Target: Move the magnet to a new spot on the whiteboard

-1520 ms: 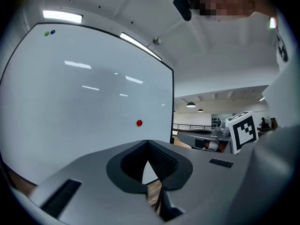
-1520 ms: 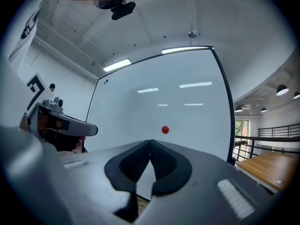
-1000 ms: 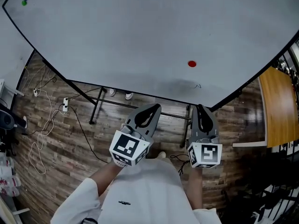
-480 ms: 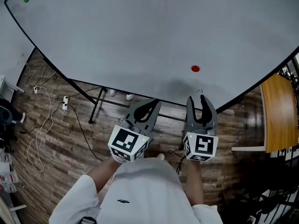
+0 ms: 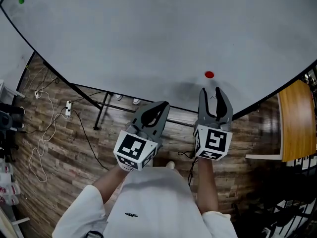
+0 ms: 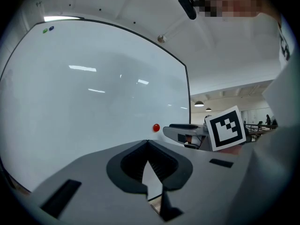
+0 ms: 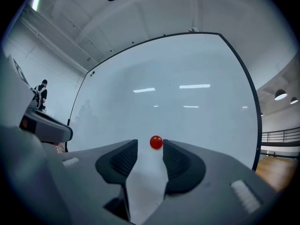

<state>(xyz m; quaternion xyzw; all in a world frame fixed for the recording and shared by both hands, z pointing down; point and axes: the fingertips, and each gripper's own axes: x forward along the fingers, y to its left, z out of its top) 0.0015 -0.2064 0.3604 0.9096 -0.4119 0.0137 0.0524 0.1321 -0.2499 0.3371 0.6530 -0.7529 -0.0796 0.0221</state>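
Grey left gripper (image 5: 162,104): jaws pressed together, empty, short of whiteboard (image 5: 148,33). Right gripper (image 5: 210,91): jaws have just been opening, now spread wide. Red magnet (image 5: 209,75) sits on whiteboard's lower right, just beyond the tips, untouched.

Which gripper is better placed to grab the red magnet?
Right. The right gripper has just been opening its empty fingers, which frame the red magnet ahead; the left gripper is shut, off to one side.
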